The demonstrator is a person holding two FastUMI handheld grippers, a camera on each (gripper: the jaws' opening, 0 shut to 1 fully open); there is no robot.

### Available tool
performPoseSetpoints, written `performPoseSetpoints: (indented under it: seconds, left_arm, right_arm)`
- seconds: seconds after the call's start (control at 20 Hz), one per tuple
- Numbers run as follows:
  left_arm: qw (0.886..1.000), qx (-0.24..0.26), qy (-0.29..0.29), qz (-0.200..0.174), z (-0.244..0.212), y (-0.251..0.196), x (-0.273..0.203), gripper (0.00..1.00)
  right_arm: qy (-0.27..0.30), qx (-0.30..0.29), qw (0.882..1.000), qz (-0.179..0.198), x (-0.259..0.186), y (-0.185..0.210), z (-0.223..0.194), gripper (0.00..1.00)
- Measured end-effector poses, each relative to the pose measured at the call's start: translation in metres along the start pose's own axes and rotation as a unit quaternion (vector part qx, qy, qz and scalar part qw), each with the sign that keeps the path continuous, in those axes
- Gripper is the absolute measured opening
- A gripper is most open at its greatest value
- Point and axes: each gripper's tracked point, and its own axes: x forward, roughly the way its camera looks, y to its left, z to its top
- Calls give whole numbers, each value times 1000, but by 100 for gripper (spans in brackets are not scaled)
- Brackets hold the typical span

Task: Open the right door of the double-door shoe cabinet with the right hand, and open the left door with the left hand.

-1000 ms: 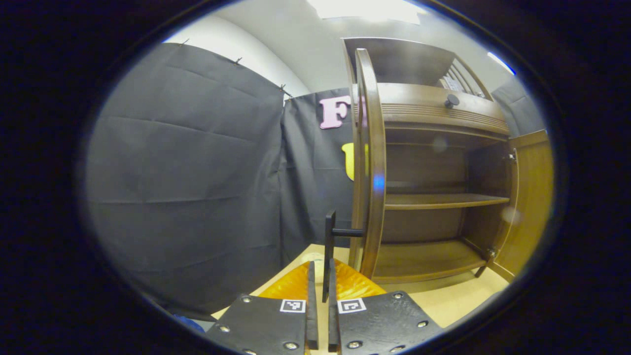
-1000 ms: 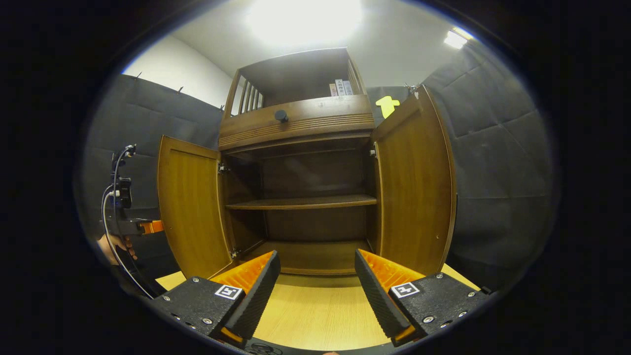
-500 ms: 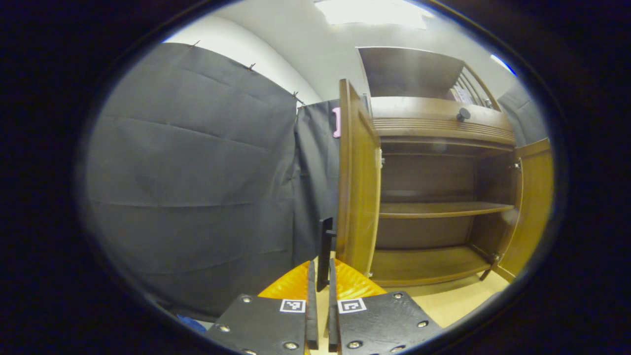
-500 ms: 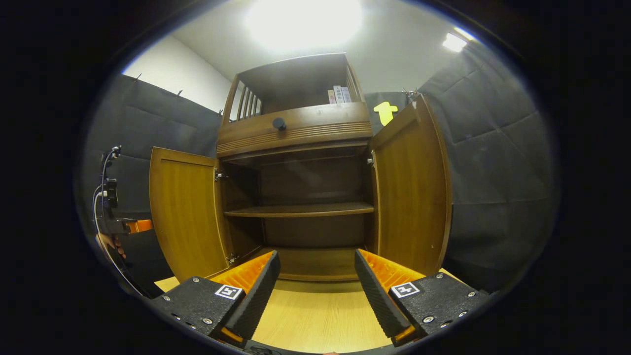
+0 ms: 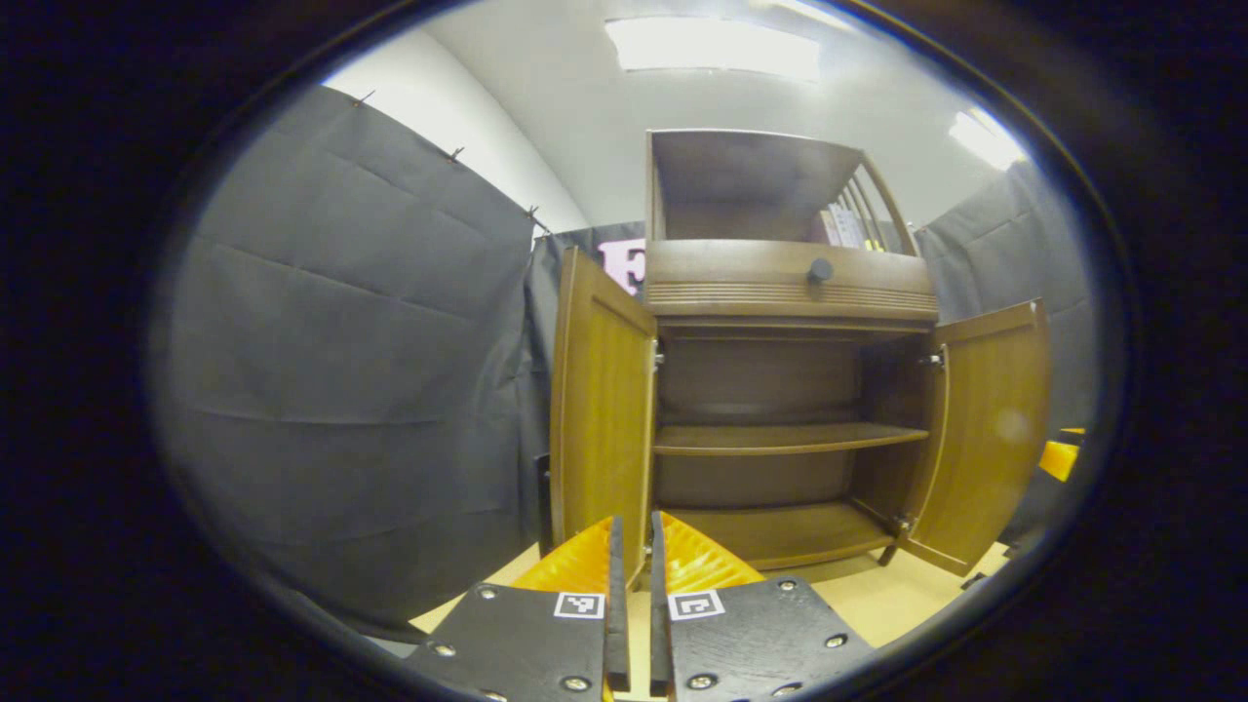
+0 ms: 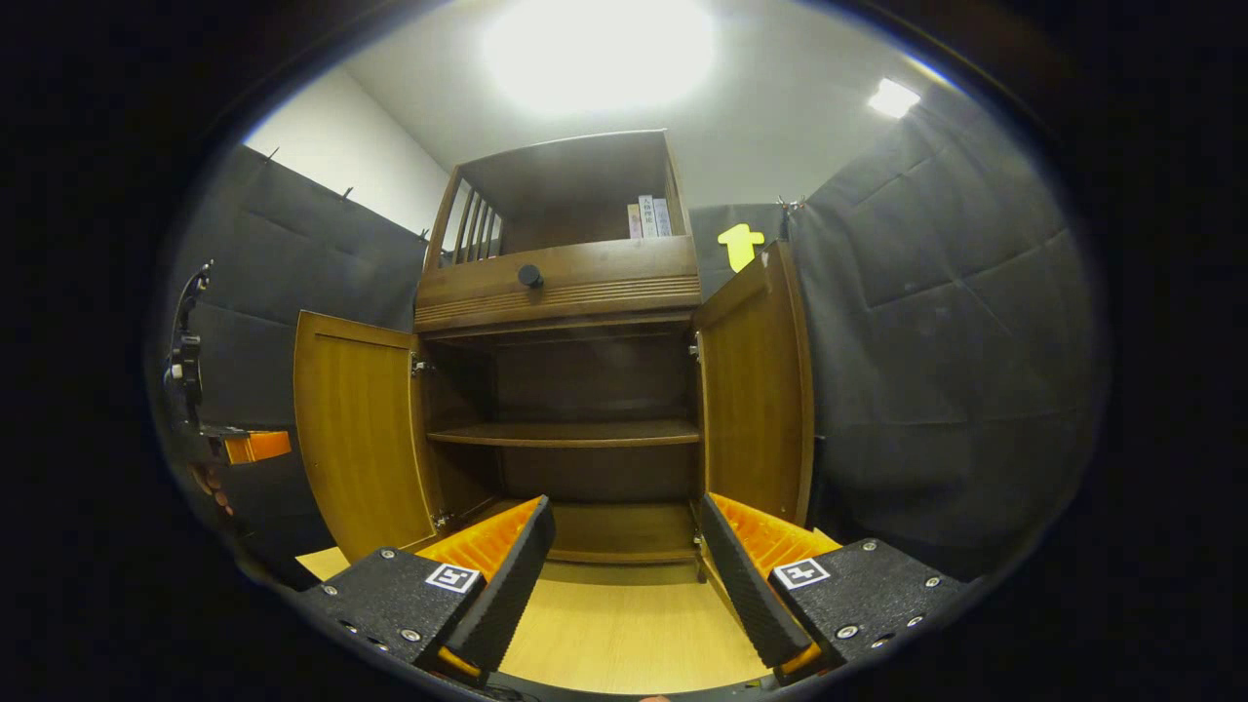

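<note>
Cabinet [image 6: 570, 390] shelves bare, both doors swung wide; books [image 6: 645, 219] above its drawer; left gripper [image 5: 630, 575] pressed together, right gripper [image 6: 624, 565] spread

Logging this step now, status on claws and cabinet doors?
Left claw shut, holding nothing. Right claw open. Left door and right door both swung open. Nothing in the way.

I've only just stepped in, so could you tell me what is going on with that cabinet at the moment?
A person is working a wooden shoe cabinet with a handheld gripper in each hand. Both doors now stand open: the left door and the right door, showing bare shelves inside. The left gripper has its fingers nearly together in front of the left door's edge, with nothing seen held. The right gripper is open, facing the cabinet and touching nothing.
</note>
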Motion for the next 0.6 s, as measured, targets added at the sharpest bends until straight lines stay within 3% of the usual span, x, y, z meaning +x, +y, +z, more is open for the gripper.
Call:
performPoseSetpoints:
  seconds: [0.6]
  left_arm:
    - [999,41,-17,-13,5,-34,-77,17]
  right_arm:
    - [3,4,999,-49,-45,-50,1,93]
